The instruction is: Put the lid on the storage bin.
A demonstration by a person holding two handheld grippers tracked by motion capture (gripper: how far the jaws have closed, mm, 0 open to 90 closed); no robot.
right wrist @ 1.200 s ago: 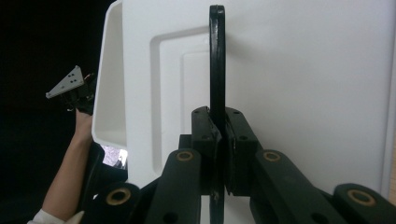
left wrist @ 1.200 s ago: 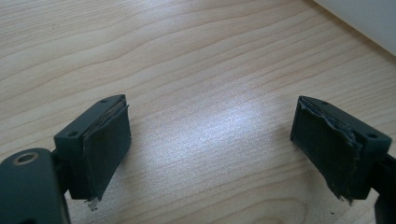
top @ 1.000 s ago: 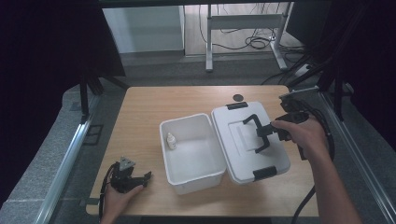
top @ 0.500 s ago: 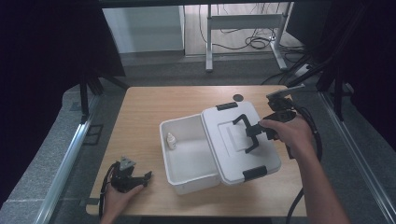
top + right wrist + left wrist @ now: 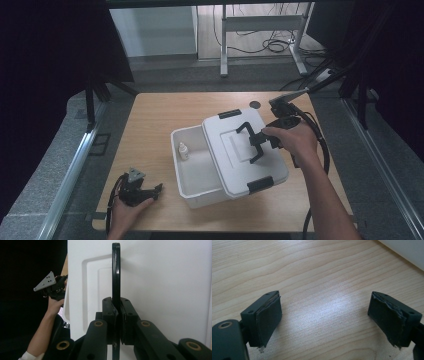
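Left gripper (image 5: 325,320) poised over bare wood, fingers wide apart.

Two black fingers (image 5: 265,318) rise from the bottom corners, one at the left edge and one at the right, each faced with a dark pad whose edges look frayed and peeling. Nothing lies between them. Beneath is the pale, wavy-grained tabletop (image 5: 312,277), with a soft glare of light on it in the gap between the fingers. In the upper right corner shows a white box (image 5: 407,251), its straight edge running slantwise, well apart from both fingers.
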